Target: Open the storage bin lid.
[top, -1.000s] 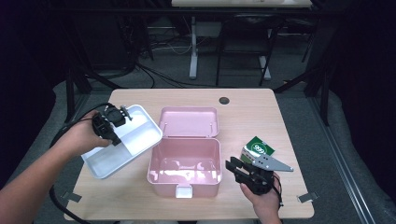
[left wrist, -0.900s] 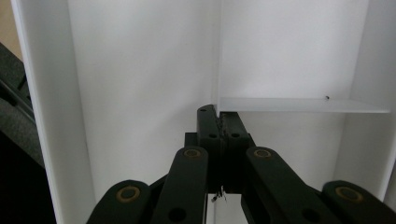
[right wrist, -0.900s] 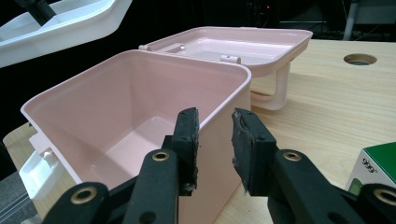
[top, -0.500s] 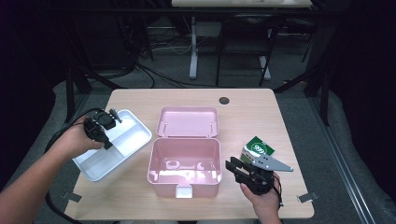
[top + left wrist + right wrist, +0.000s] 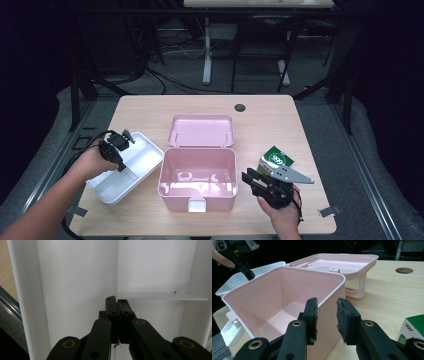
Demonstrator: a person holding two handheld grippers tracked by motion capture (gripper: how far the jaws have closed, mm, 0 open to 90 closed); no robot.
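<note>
The left gripper (image 5: pixel 121 150) is pinched tight on the thin divider wall of the white tray (image 5: pixel 142 162), which lies on the table (image 5: pixel 310 130) at about nine o'clock from the pink box (image 5: pixel 198 176). In the left gripper view the jaws meet flat on that divider (image 5: pixel 116 270), where the cross partition joins it. The tray looks to sit flat, or nearly so, on the wood just beside the box without touching it.

The step in hand seems to be setting the tray down. To do it well, the person should make sure the tray rests fully on the table before letting go, then open straight and lift clear along the divider, so the pads do not drag the light tray sideways into the box.

The right gripper (image 5: pixel 256 180) stands at about four o'clock from the box, its jaws narrowly apart with nothing between them — the right gripper view shows the box's near corner (image 5: pixel 332 302) beyond the gap. The box is open and empty, its lid (image 5: pixel 201 131) laid back at twelve o'clock.

A small green-and-white carton (image 5: pixel 275 161) sits just behind the right gripper. It bears a round white mark with figures that may read "999" — too small to be sure.
</note>
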